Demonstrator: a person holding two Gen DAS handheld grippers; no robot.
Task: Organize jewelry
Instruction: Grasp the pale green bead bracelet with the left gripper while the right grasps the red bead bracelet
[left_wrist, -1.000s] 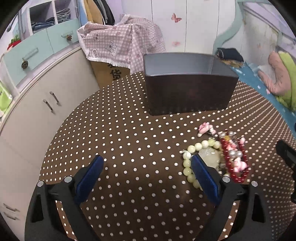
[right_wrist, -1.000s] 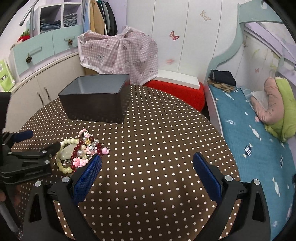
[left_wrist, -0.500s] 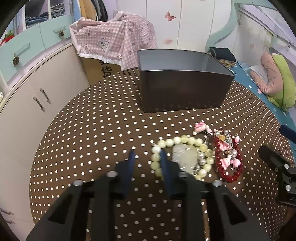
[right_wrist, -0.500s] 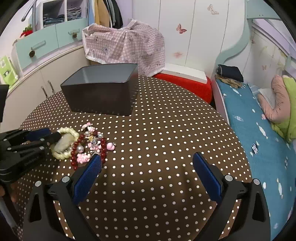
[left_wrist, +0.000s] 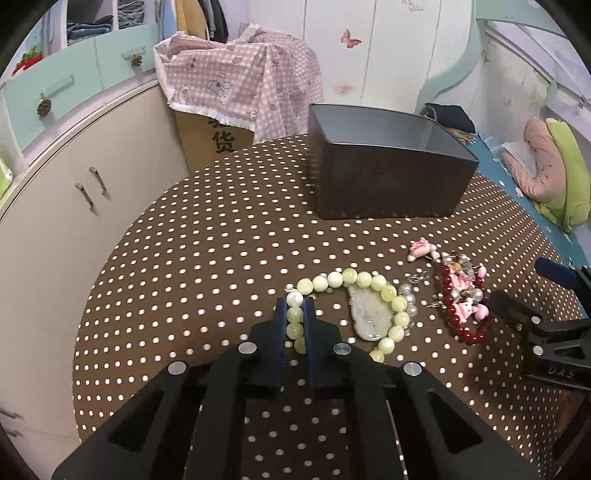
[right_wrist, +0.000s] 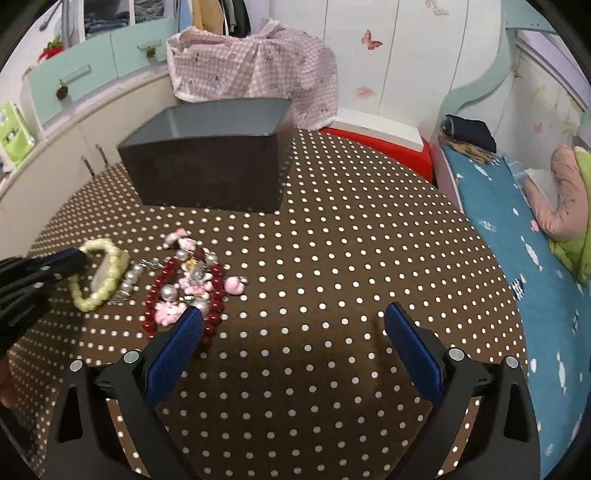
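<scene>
Left gripper (left_wrist: 295, 314): matte black plastic frame built of angular, triangulated struts with cut-out openings. Two narrow fingers carry blue textured pads (left_wrist: 308, 325) on their inner faces. Four round silver fasteners (left_wrist: 247, 347) sit across the linkage, behind the pads.

Right gripper (right_wrist: 293, 332): identical black frame. Broad blue pads (right_wrist: 413, 354) with a fine grid texture line both fingers. Silver fasteners (right_wrist: 455, 353) sit in pairs behind each pad. In the left wrist view, its side bears small pale lettering (left_wrist: 560, 372).
</scene>
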